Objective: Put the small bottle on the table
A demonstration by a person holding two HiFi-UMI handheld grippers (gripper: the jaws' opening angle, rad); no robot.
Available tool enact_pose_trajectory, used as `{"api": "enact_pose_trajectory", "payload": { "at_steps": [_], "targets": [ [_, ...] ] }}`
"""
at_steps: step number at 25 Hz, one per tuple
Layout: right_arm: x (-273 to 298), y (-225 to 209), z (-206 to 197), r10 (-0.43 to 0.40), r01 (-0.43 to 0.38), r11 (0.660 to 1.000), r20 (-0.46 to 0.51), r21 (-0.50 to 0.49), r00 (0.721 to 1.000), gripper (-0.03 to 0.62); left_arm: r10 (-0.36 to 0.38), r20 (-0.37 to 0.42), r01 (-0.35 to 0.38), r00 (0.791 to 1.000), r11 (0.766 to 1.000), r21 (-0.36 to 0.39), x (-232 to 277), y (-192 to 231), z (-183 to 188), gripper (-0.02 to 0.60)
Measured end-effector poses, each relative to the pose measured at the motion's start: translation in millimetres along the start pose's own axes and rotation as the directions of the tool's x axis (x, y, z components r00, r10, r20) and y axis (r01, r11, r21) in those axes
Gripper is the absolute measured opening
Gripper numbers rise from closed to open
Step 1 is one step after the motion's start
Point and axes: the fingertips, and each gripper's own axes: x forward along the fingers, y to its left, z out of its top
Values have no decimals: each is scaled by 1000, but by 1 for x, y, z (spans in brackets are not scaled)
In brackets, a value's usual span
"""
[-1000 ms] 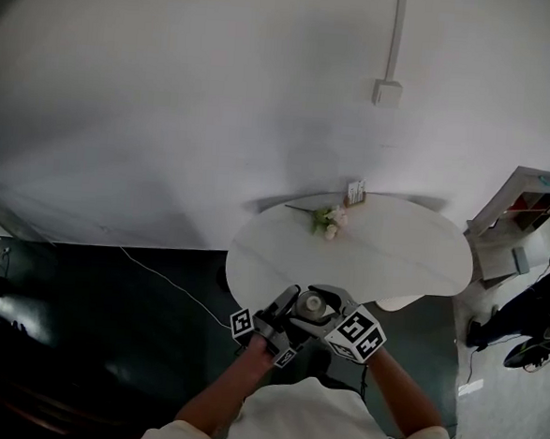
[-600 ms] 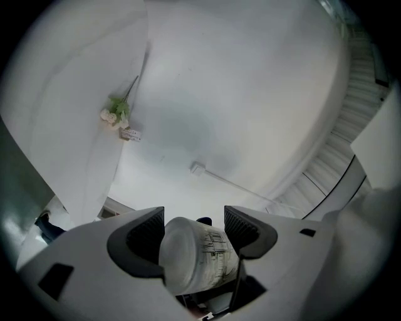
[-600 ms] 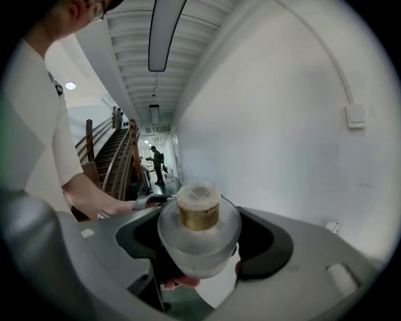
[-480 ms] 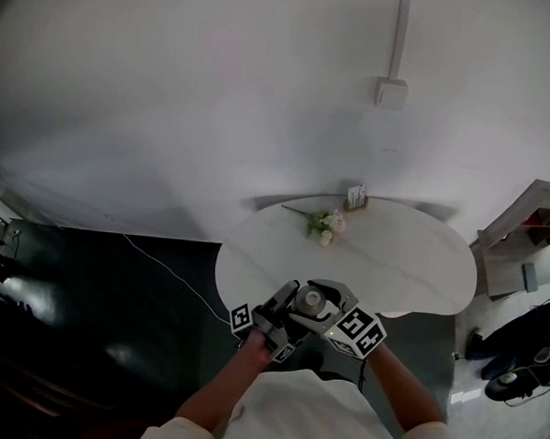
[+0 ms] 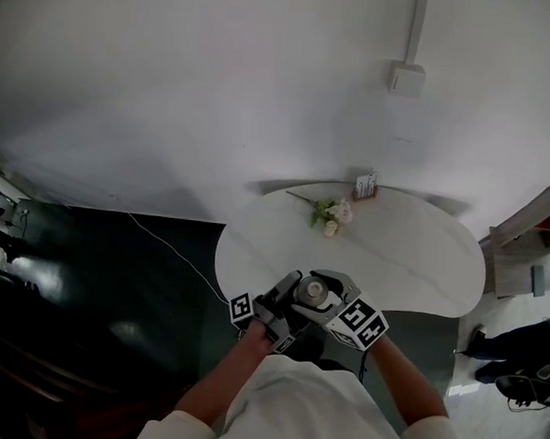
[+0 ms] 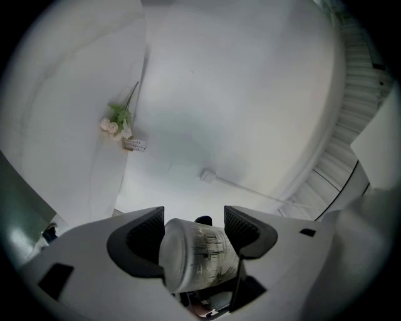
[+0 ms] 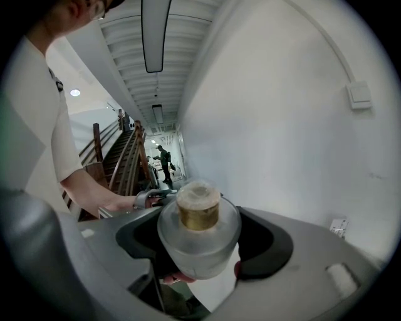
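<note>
Your small bottle [image 5: 313, 289] is in the air at the near edge of the counter [image 5: 413, 261], not yet set down. Your left claw [image 6: 194, 235] is clamped across its labelled lower body. Your right claw [image 7: 200, 233] is clamped on the shoulder under the gold neck, likely to steady it from both ends. The flower sprig [image 5: 330, 213] lies toward the counter's far edge, well apart from the bottle.

free: table [image 5: 413, 261] near half and right side | obstacles: flower sprig [image 5: 329, 214], card stand [image 5: 365, 185] at far edge
</note>
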Motion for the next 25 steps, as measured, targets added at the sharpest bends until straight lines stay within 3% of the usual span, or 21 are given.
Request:
{"api": "enact_pose_trajectory", "payload": {
  "at_steps": [7, 17, 18, 19, 20, 21, 22, 23, 24, 25],
  "targets": [
    [21, -33, -12, -24, 26, 999, -38, 42, 999, 348, 33, 15, -33, 999, 999, -40, -11, 28, 32, 282],
    [70, -102, -24, -57, 67, 991, -88, 119, 994, 348, 51, 64, -45, 997, 995, -92, -33, 70, 107, 281],
    [76, -109, -27, -61, 73, 989, -95, 129, 994, 347, 88, 74, -80, 993, 991, -104, -40, 77, 114, 281],
    [81, -117, -30, -65, 79, 987, -103, 139, 993, 348, 195, 103, -181, 975, 974, -136, -57, 91, 121, 281],
    [85, -125, -33, -70, 87, 985, -112, 150, 991, 348, 376, 148, -345, 915, 918, -198, -86, 112, 127, 281],
    [90, -132, -36, -76, 95, 983, -120, 160, 990, 347, 572, 186, -514, 799, 810, -281, -119, 137, 134, 281],
    [95, -138, -39, -81, 102, 980, -128, 169, 989, 347, 715, 203, -630, 669, 691, -355, -149, 157, 140, 281],
    [100, -144, -43, -84, 108, 978, -135, 176, 987, 348, 785, 206, -683, 584, 613, -398, -167, 169, 145, 281],
    [104, -149, -46, -87, 113, 976, -142, 185, 986, 348, 807, 206, -699, 553, 584, -412, -177, 174, 150, 281],
    [107, -155, -51, -89, 117, 974, -148, 195, 985, 348, 810, 206, -701, 549, 580, -415, -182, 176, 154, 281]
  ]
}}
